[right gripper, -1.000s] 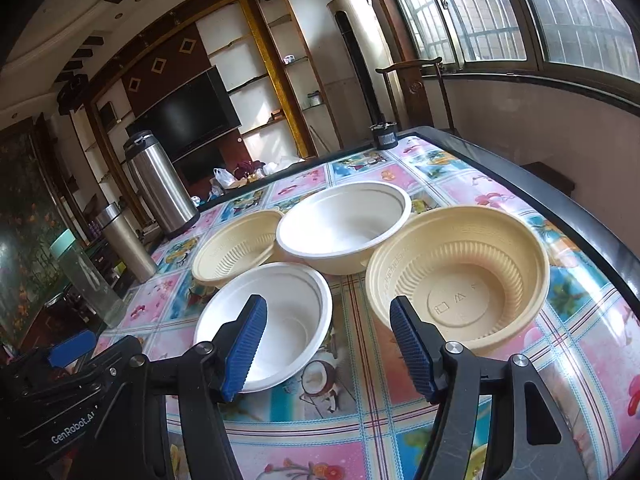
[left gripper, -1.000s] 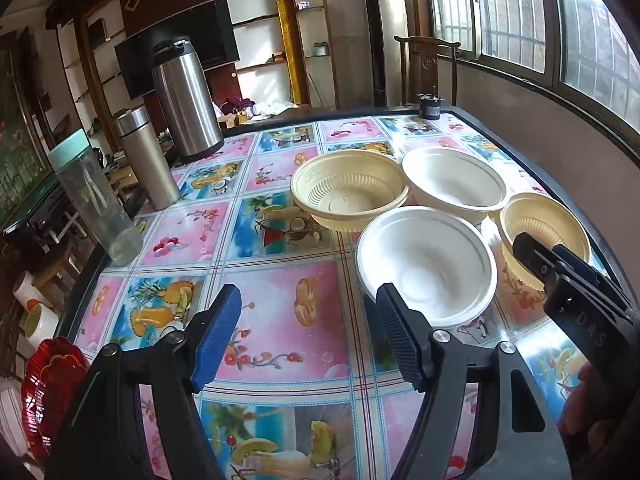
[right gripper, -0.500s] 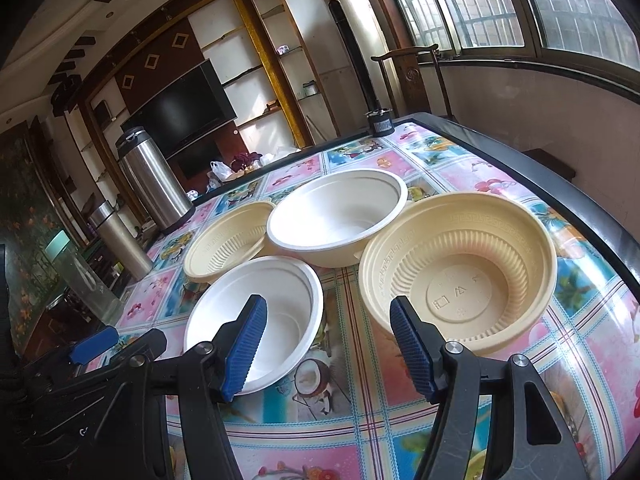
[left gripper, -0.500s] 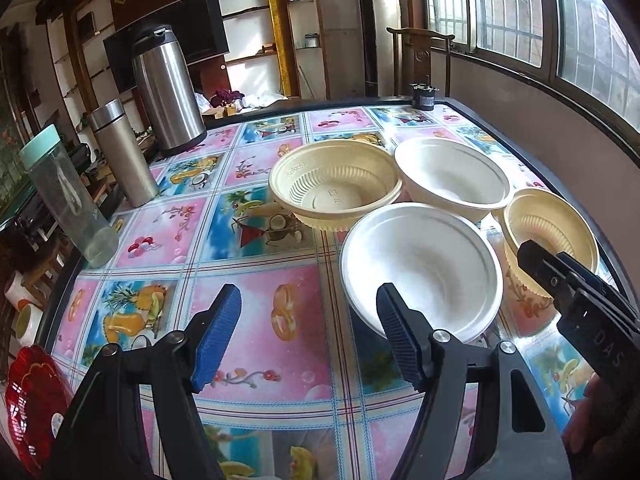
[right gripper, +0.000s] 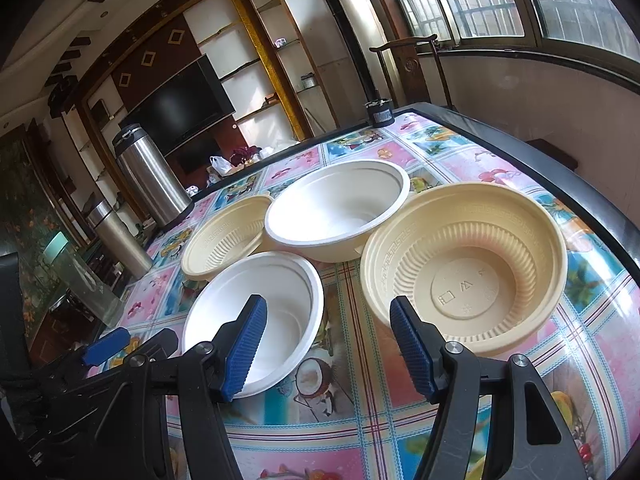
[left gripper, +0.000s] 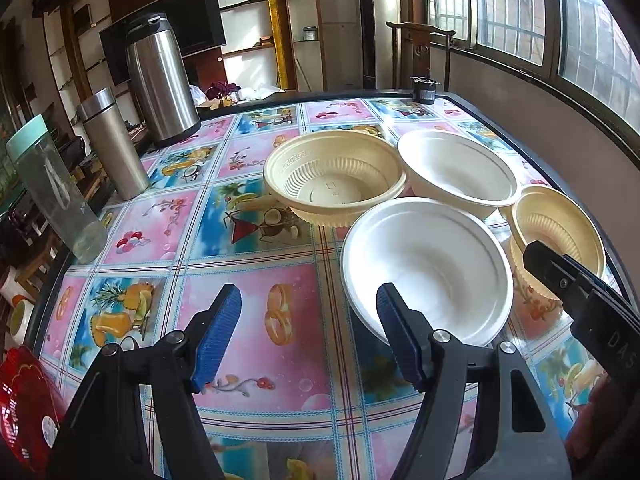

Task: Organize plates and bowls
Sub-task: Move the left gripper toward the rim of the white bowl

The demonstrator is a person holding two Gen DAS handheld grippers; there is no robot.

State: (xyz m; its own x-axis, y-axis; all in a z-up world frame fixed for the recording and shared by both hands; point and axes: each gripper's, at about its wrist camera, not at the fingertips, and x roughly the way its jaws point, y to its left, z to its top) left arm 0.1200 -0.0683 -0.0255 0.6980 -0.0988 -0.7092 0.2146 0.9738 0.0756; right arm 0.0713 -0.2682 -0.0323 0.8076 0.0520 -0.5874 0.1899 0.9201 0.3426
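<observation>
With both hand-held grippers, left and right, spread empty, I should pinch the near white foam bowl's rim squarely to nest it in its twin.

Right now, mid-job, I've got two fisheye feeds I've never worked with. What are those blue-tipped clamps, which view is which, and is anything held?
Each clamp is a hand-held two-finger gripper; a person carries one per hand, with a camera looking along its fingers. The first feed is from the left gripper, the second from the right gripper. Both are open and hold nothing. On the fruit-patterned table sit four bowls: near white bowl, far white bowl, left cream bowl, right cream bowl. At the left stand a steel flask, a steel tumbler and a clear bottle.
</observation>
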